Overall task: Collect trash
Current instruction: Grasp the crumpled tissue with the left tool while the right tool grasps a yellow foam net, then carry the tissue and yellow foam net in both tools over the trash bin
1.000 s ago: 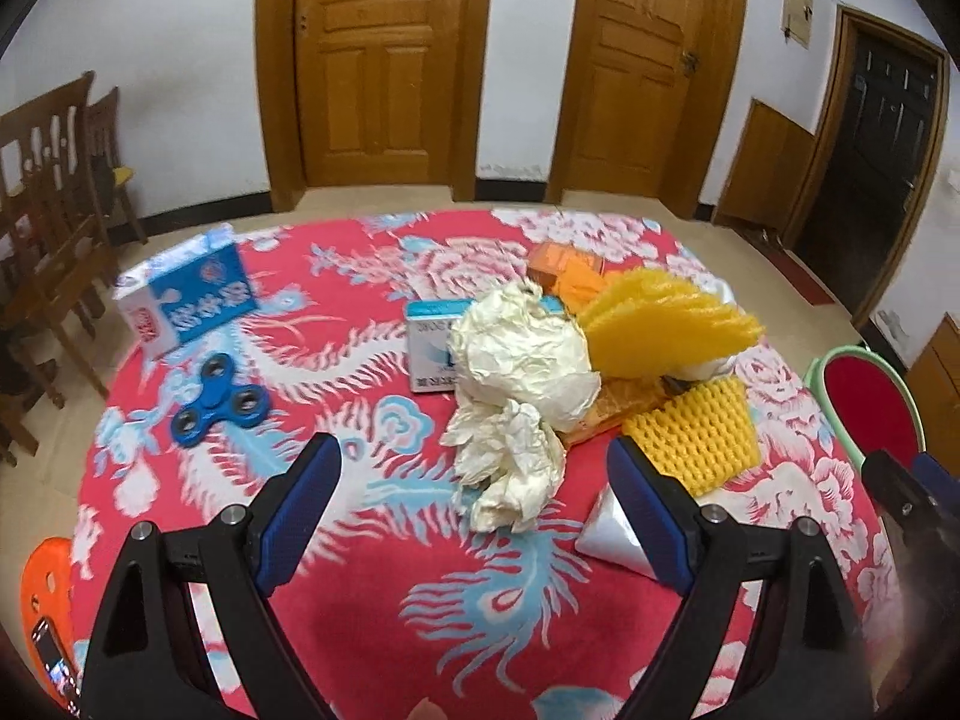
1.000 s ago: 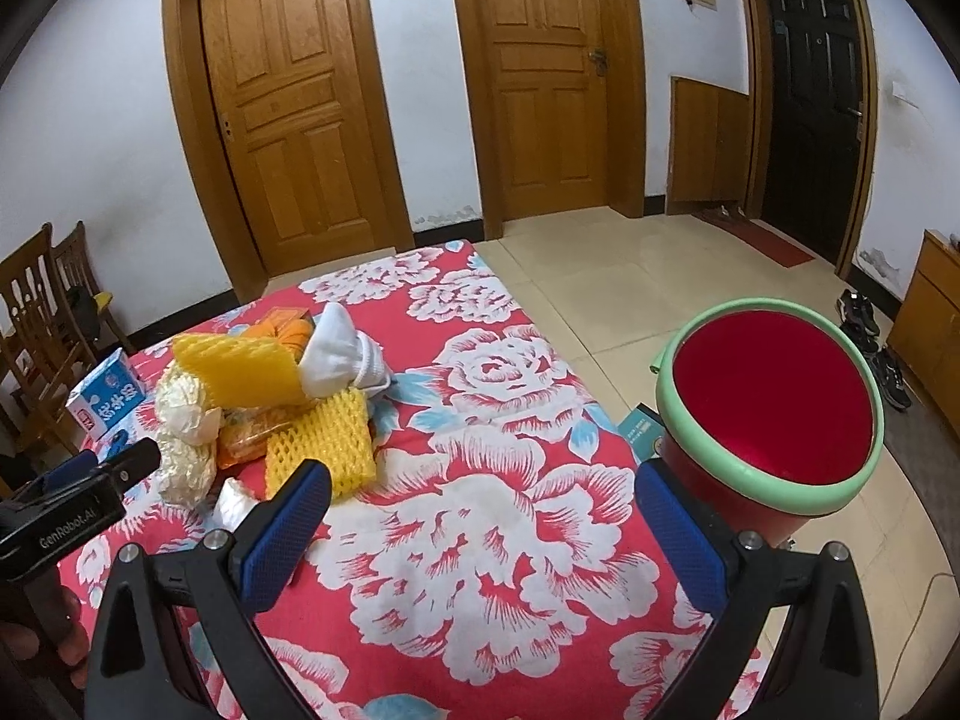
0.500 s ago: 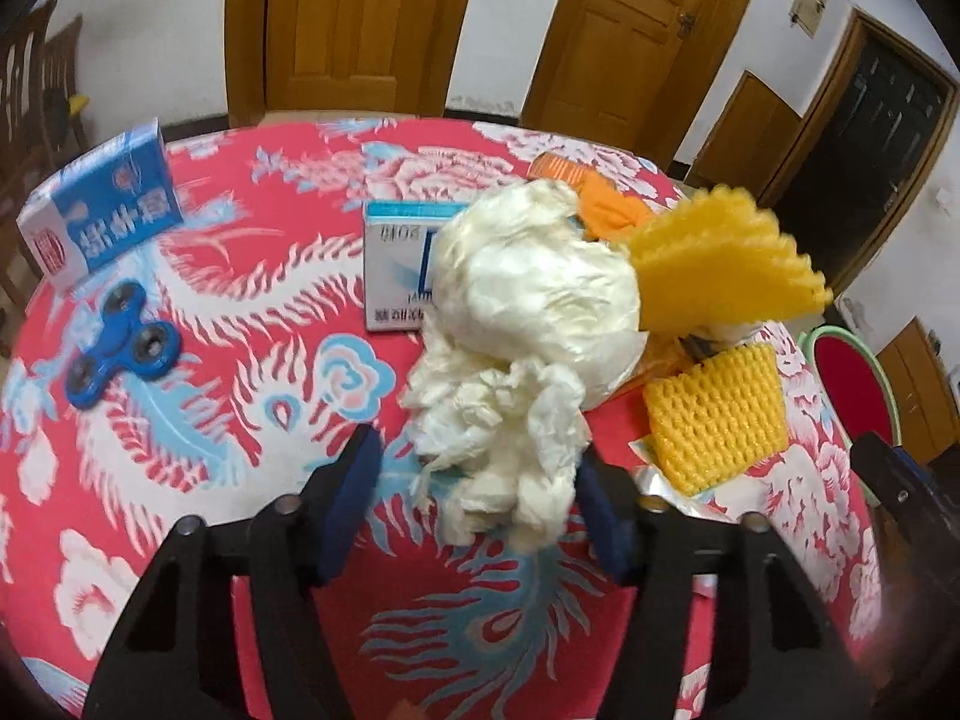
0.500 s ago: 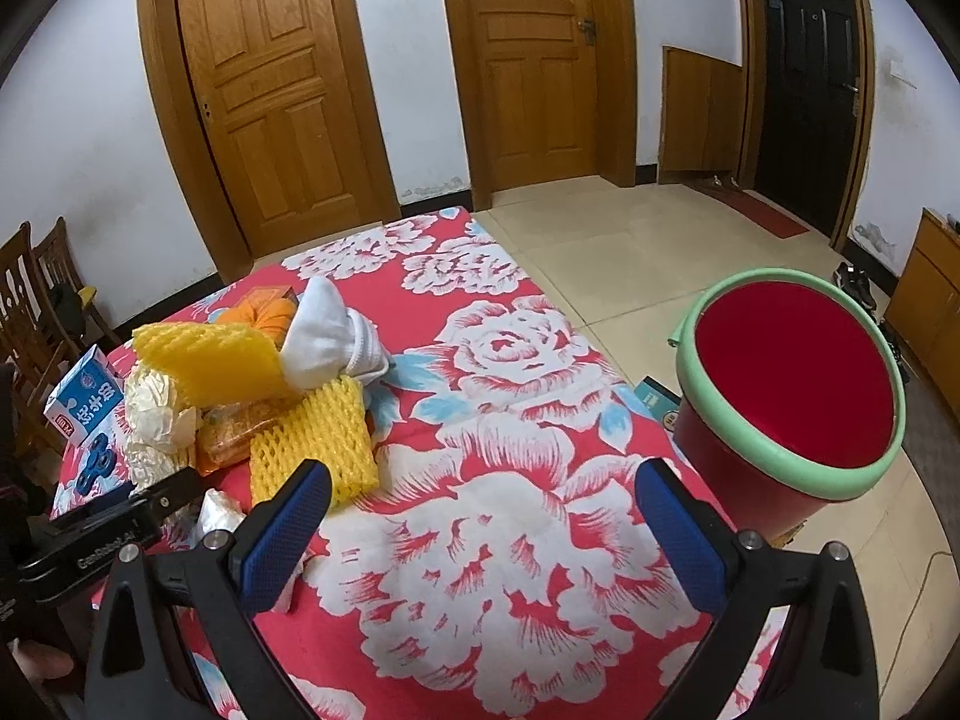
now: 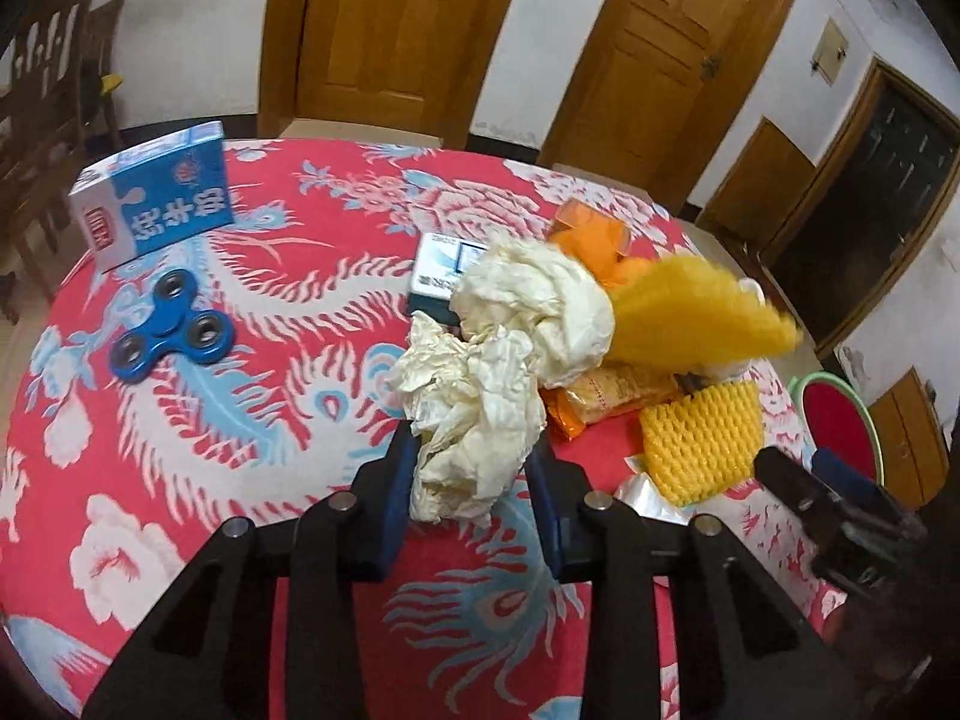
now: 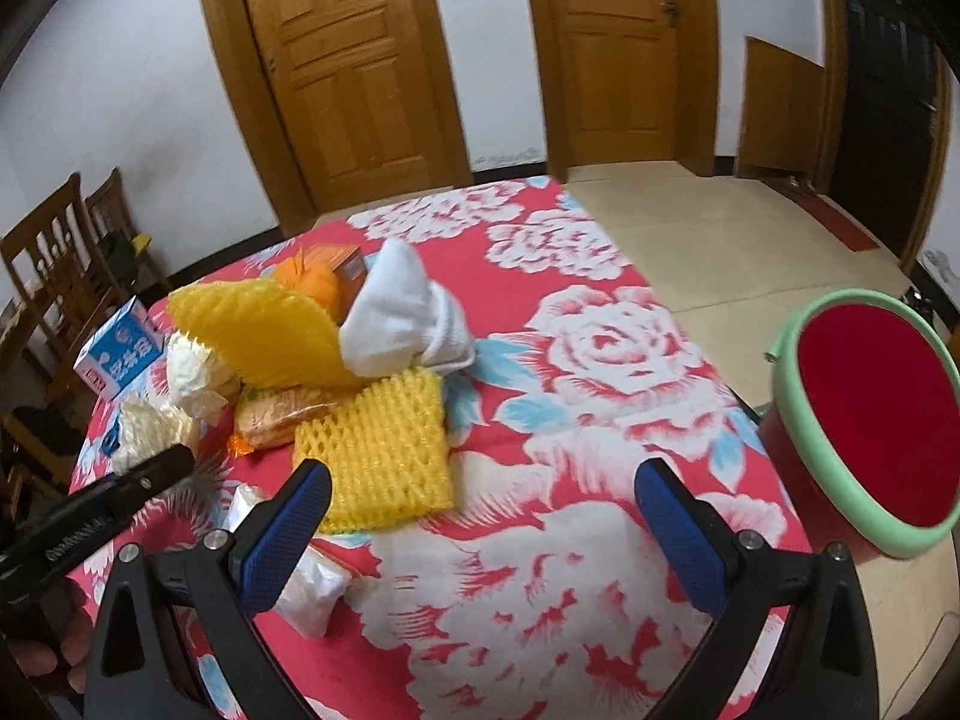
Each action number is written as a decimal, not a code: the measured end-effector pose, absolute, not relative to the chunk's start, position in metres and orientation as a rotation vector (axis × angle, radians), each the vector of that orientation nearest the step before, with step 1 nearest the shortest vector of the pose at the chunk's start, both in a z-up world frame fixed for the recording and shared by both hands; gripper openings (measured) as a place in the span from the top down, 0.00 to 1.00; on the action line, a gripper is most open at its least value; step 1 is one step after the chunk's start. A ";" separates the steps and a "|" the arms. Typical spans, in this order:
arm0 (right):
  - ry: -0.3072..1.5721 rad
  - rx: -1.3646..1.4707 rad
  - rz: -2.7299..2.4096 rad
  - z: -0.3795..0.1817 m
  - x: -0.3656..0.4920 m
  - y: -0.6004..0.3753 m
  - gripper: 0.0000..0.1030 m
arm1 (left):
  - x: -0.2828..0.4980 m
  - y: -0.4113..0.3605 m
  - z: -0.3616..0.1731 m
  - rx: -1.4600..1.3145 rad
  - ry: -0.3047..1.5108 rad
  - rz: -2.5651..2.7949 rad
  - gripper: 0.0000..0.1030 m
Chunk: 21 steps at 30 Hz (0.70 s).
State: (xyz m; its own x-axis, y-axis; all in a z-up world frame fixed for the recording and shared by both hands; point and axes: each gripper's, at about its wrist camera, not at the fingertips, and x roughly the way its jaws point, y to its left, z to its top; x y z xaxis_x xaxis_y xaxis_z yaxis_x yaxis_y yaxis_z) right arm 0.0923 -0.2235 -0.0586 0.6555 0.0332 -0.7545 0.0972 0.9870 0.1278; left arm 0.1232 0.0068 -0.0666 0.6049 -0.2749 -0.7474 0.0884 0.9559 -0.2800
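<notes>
Now my left gripper (image 5: pixel 474 468) has just been closing, pads pinching the crumpled paper (image 5: pixel 474 420). Next I lift it towards the red bin (image 6: pixel 870 420); my right gripper (image 6: pixel 480 534) gapes wide, holding nothing.

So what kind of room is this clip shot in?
Most likely a room in a home, perhaps a dining room: a table under a red floral tablecloth, wooden chairs by the wall, and panelled wooden doors opening onto a tiled floor.

My left gripper (image 5: pixel 474 474) tilts downward, its jaws just closing; my right gripper (image 6: pixel 480 528) gapes wide, tilted downward.
</notes>
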 end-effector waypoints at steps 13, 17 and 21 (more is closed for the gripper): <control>0.962 0.213 0.055 -0.077 0.097 -0.216 0.53 | 0.106 0.026 -0.059 -0.258 0.864 -0.152 0.66; 0.965 0.235 0.076 -0.076 0.094 -0.217 0.75 | 0.100 0.023 -0.056 -0.255 0.857 -0.162 0.66; 0.950 0.258 0.076 -0.072 0.086 -0.221 0.89 | 0.092 0.020 -0.051 -0.251 0.847 -0.167 0.66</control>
State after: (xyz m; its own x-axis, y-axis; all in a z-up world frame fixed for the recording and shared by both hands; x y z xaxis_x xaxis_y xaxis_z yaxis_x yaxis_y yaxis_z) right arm 0.0863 -0.2211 -0.0721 0.5814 0.1773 -0.7940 0.0484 0.9667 0.2513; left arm 0.0923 0.0203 -0.0508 0.6515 -0.2446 -0.7181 0.0459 0.9576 -0.2845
